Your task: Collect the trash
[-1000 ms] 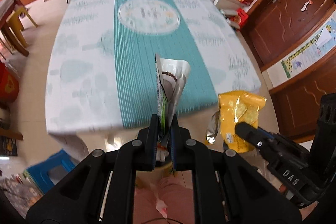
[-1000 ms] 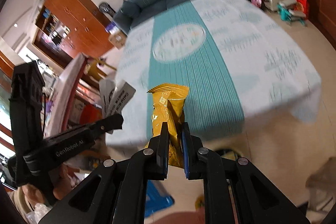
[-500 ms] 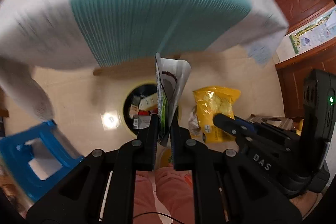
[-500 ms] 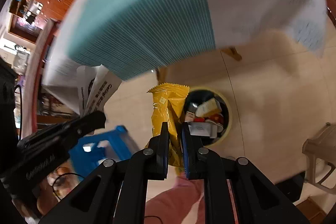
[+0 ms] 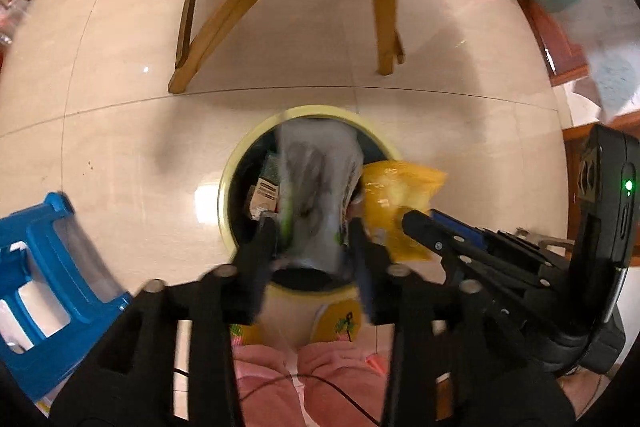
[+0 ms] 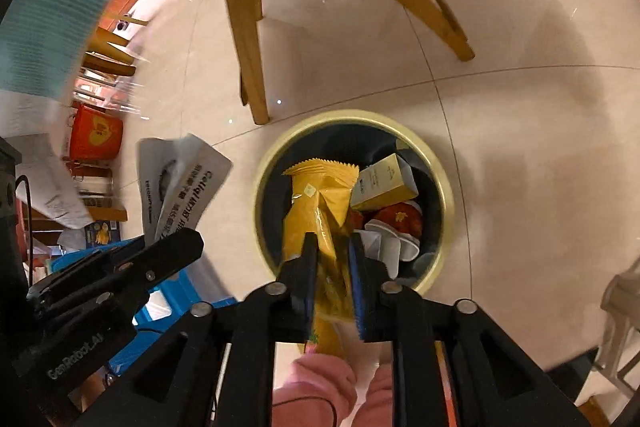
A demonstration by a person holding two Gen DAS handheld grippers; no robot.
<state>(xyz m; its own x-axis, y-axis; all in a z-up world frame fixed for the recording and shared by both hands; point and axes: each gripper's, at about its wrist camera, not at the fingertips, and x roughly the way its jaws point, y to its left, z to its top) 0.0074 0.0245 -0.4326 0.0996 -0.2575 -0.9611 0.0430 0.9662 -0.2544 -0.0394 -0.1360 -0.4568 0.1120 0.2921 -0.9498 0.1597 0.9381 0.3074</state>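
Grippers (image 5: 312, 231) (image 6: 334, 247) opening over bin (image 6: 444, 187), wrappers (image 5: 320, 187) (image 6: 316, 203) prob. loose.

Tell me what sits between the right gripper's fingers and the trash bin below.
In the right wrist view, the yellow snack wrapper hangs between the opening fingers of the right gripper, directly over the trash bin; nothing else intervenes.

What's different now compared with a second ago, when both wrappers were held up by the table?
Both hand-held grippers came down from table height to just over the round bin. The left hand-held gripper has spread its jaws, which are opening, and the white wrapper sits blurred and loose between them. The right hand-held gripper is opening too, the yellow wrapper between its jaws. Each wrapper stayed with its own gripper.
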